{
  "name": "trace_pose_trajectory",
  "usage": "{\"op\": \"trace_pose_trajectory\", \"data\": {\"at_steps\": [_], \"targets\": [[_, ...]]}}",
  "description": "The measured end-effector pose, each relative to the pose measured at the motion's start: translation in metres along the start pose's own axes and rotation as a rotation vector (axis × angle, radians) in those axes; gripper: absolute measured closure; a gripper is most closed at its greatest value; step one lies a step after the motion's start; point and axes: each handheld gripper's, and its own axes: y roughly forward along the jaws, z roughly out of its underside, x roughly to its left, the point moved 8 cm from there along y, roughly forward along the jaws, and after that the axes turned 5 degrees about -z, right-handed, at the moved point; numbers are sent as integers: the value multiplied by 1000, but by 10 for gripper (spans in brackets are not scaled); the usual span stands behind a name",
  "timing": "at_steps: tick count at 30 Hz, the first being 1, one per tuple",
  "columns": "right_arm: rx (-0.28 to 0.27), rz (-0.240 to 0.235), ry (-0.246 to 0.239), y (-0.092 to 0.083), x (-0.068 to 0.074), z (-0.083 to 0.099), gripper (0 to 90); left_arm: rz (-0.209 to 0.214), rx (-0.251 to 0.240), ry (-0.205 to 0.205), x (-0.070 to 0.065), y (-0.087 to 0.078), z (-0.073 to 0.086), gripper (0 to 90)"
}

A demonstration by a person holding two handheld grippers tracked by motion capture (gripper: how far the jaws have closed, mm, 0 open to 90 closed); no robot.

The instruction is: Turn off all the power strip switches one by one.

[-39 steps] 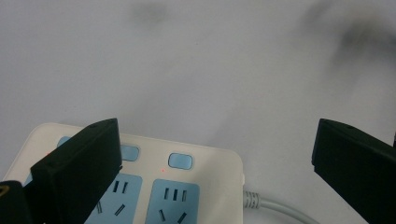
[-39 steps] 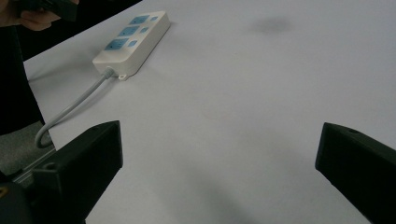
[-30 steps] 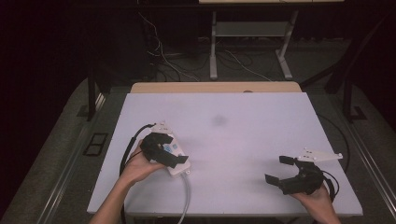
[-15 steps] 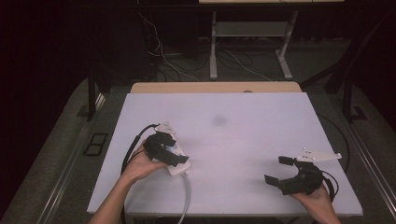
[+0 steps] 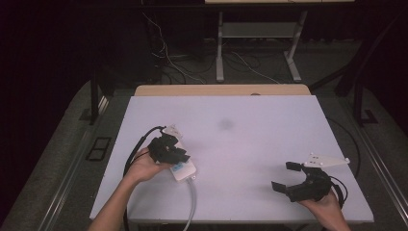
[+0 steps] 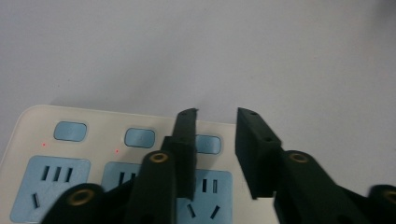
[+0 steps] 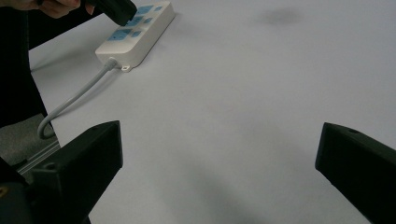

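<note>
A white table [image 5: 269, 144] sits in a dark room, and a person stands at its near edge with a gripper in each hand. On the left part of the table lies a white power strip [image 5: 180, 166] with pale blue sockets and switches, its grey cord [image 5: 192, 204] running off the near edge. The person's left hand [image 5: 142, 166] holds the left gripper [image 5: 173, 151] right over the strip. In the left gripper view that gripper [image 6: 217, 149] has its jaws set a narrow gap apart, nothing between them, poised just above the row of blue switches [image 6: 140, 137] and the sockets [image 6: 208, 193] beneath; whether the tips touch the strip I cannot tell. Two small red lights [image 6: 44, 144] glow beside the switches.

Over at the near right corner, well apart from the strip, the right hand [image 5: 327, 207] holds the right gripper [image 5: 291, 175] with its jaws spread wide and empty, a grey three-cornered plate [image 5: 325, 161] on top. The right gripper view looks across bare tabletop [image 7: 261, 116] toward the power strip [image 7: 135, 35], and a faint dark smudge [image 5: 224, 124] marks the table's middle
</note>
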Motion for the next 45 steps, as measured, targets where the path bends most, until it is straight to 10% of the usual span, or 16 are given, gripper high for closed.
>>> {"op": "trace_pose_trajectory", "data": {"at_steps": [4, 45], "targets": [[0, -1, -2, 0, 0, 0, 5, 6, 22, 11, 1, 1, -1, 891], [5, -1, -12, 1, 1, 0, 5, 41, 91, 15, 4, 17, 3, 895]]}}
